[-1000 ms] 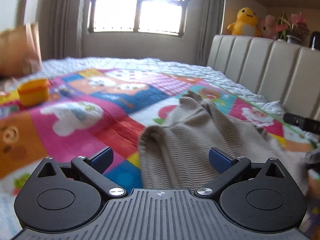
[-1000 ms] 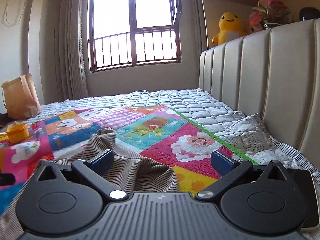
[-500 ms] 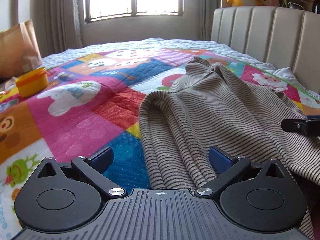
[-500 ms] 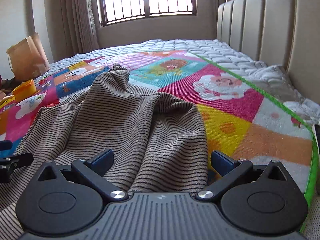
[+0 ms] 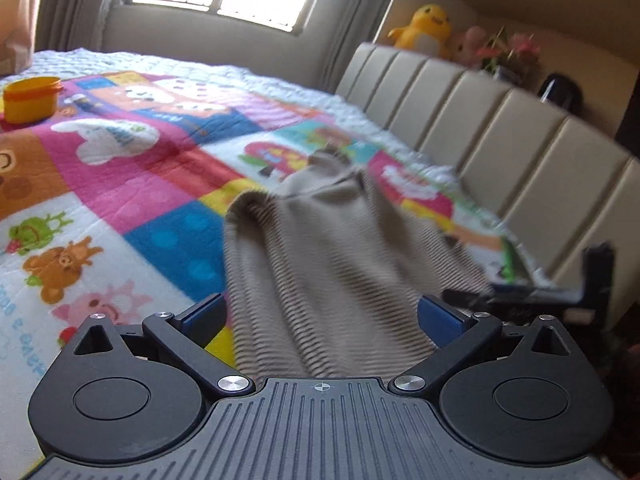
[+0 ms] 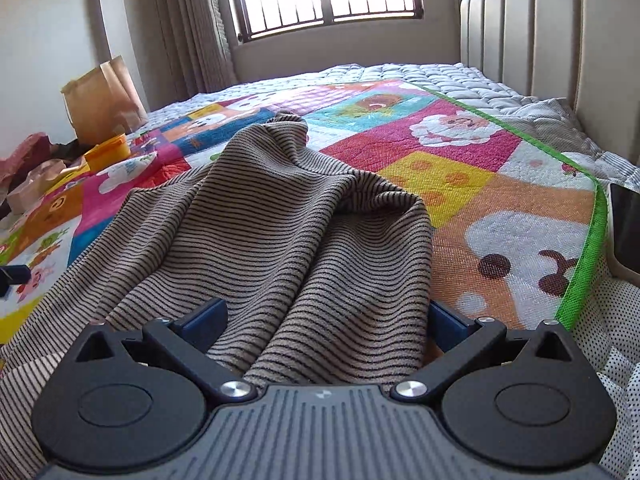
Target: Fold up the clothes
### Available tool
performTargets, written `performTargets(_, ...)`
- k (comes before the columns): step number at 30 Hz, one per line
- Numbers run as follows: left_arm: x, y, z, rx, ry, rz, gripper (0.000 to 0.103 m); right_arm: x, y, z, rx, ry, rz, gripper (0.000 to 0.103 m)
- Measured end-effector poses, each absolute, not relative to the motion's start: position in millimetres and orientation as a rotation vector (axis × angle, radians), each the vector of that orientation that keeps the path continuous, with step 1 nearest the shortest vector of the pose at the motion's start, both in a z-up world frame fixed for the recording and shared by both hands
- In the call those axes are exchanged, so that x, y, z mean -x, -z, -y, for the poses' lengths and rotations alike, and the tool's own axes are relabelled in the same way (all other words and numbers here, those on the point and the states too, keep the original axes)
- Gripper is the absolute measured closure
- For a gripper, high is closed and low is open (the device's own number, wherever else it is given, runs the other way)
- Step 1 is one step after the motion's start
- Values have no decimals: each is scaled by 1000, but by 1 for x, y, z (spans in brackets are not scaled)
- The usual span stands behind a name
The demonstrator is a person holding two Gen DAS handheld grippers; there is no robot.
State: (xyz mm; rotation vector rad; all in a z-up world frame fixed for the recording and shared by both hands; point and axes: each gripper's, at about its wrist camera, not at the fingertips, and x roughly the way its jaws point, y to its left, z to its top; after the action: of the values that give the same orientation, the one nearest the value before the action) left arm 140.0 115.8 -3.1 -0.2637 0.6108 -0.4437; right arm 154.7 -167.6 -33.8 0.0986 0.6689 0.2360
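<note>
While both pairs of fingers are standing wide apart, the left gripper (image 5: 320, 314) and right gripper (image 6: 326, 316) are each straddling a bunched edge of the striped garment (image 6: 280, 232), clamping nothing. Beyond the fingertips the garment is stretching lengthwise away over the patchwork quilt (image 6: 460, 176). An orange tub (image 5: 32, 98) is sitting far left; the headboard (image 5: 500, 152) is running along the right.

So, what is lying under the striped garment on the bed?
The striped garment lies on the colourful patchwork quilt, which shows all around it. Whatever else sits beneath the fabric is covered and cannot be seen.
</note>
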Motion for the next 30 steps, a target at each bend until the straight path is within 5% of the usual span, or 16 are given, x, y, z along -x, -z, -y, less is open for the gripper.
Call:
performTargets(19, -217, 53, -110, 624, 625, -926, 1, -147, 39, 178, -159, -241, -588, 0)
performTargets(22, -211, 38, -98, 433, 519, -902, 21, -147, 39, 178, -165, -241, -583, 0)
performTargets(28, -200, 36, -81, 220, 462, -879, 26, -147, 40, 180, -180, -244, -575, 0)
performTargets(30, -200, 35, -77, 233, 486, -878, 48, -146, 40, 181, -186, -244, -571, 0)
